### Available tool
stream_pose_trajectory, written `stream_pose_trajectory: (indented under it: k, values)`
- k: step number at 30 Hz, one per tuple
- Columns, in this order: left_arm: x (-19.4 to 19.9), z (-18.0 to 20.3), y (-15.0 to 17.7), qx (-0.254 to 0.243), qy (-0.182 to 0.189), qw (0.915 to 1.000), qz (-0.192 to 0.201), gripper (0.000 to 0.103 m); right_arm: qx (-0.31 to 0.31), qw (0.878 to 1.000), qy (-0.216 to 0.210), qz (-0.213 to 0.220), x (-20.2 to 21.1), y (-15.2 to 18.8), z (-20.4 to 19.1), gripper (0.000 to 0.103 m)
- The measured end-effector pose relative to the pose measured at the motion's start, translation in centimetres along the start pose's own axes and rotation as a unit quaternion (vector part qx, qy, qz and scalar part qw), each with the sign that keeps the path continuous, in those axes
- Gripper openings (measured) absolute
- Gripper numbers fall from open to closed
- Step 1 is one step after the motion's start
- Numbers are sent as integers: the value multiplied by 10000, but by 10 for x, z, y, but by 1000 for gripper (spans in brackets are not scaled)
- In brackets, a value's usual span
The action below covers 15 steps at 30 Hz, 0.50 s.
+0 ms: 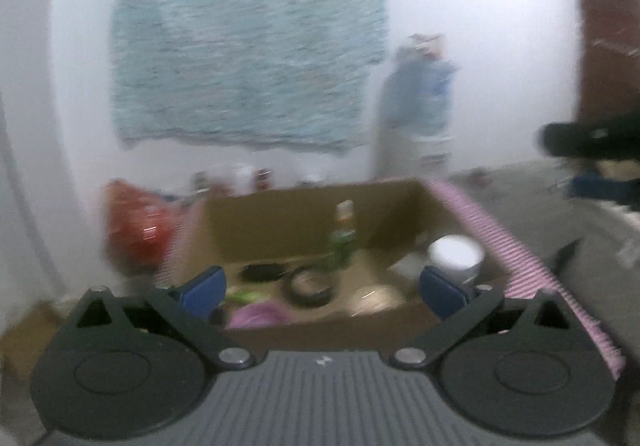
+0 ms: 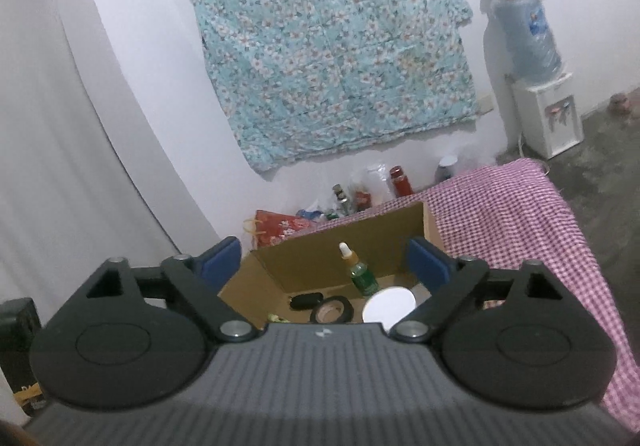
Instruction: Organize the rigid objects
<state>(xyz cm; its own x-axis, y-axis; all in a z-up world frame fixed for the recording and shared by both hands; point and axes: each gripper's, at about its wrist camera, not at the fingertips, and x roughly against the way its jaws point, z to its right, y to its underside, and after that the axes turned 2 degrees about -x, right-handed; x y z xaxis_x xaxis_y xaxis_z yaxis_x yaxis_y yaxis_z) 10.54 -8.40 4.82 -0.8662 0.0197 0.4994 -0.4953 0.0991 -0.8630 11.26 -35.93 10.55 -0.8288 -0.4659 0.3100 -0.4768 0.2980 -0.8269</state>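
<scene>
An open cardboard box [image 1: 280, 218] sits on a pink checked cloth [image 1: 504, 242]. Inside it stand a green dropper bottle [image 1: 344, 238], a white lidded jar [image 1: 456, 254], a black tape roll [image 1: 310, 286], a flat black object [image 1: 262, 271], a pink item [image 1: 260, 314] and a pale round lid [image 1: 374, 296]. My left gripper [image 1: 320, 292] is open and empty above the box's near edge. The right wrist view shows the same box [image 2: 340, 246], bottle [image 2: 360, 270], jar [image 2: 390, 306] and tape roll [image 2: 331, 309]. My right gripper [image 2: 324, 260] is open and empty above the box.
A red bag [image 2: 280, 230] and several bottles and jars [image 2: 372, 186] stand against the wall behind the box. A water dispenser [image 2: 536, 78] stands at the right. A floral cloth [image 2: 332, 58] hangs on the wall. The other gripper shows as a dark shape [image 1: 592, 138] at the right.
</scene>
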Motion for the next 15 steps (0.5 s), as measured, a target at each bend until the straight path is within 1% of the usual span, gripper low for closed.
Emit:
stream_pose_trajectory:
  k: [1,3,5,7,8,9,10,12,13,15]
  values:
    - [1,-3,2,19,-109,9999,-100,103,66,9999,87,11,4,6,-3,102]
    - [-1,-6,5,130,-182,9993,-292,103,203,9993,316,2,8,16,-11,102]
    - [-4,-12,9,396,-128,9980,-477,103,313,9980,556,-27,10,26,-18,102]
    - [-8,-17,11,641,40,9964,-557,103,450,9955,829,-95,7,35,-24,102]
    - [-9,-19,14,675,92,9959,-592,103,562,9939,923,-205,5,39,-28,102]
    - [-11,-20,14,605,44,9957,-701,103,684,9912,1097,-275,2,43,-33,102]
    - [-13,-19,14,493,-100,9959,-758,103,783,9891,1198,-337,-3,44,-37,102]
    - [-16,-17,15,361,-478,9956,-717,103,1031,9842,1355,-479,-12,51,-46,102]
    - [-17,-18,14,379,-488,9956,-711,103,1126,9820,1406,-563,-17,54,-51,102]
    - [-16,-22,12,537,-290,9955,-724,103,1313,9764,1558,-721,-30,60,-63,102]
